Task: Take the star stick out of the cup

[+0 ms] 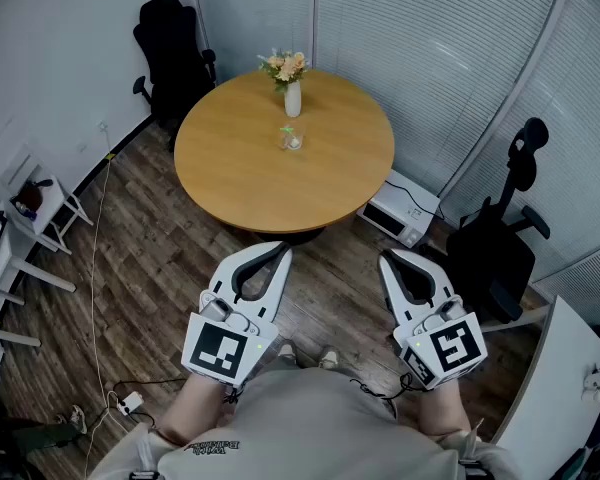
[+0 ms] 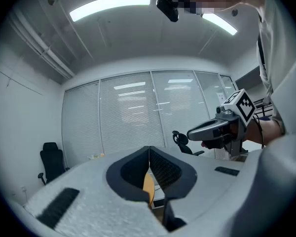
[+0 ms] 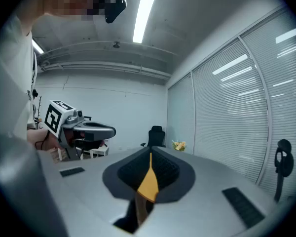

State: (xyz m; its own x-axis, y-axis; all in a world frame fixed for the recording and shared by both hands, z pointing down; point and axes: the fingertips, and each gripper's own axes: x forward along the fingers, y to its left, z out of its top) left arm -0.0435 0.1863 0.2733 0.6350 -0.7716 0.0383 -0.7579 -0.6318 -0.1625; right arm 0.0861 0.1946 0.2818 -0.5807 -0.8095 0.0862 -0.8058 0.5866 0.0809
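Note:
A small clear cup point(image 1: 291, 140) stands near the far middle of the round wooden table point(image 1: 240, 173), with a green star stick point(image 1: 288, 129) poking out of it. Both grippers hang close to my body, over the floor and well short of the table. My left gripper point(image 1: 280, 252) is shut with nothing in it; in the left gripper view its jaws point(image 2: 149, 149) meet at the tips. My right gripper point(image 1: 389, 259) is also shut and empty, with its tips point(image 3: 150, 154) touching. The cup does not show in either gripper view.
A white vase of flowers point(image 1: 293, 96) stands behind the cup. Black office chairs stand at the back left point(image 1: 175, 53) and at the right point(image 1: 500, 243). A white box point(image 1: 400, 210) lies on the floor by the table, with white racks point(image 1: 35, 218) at the left.

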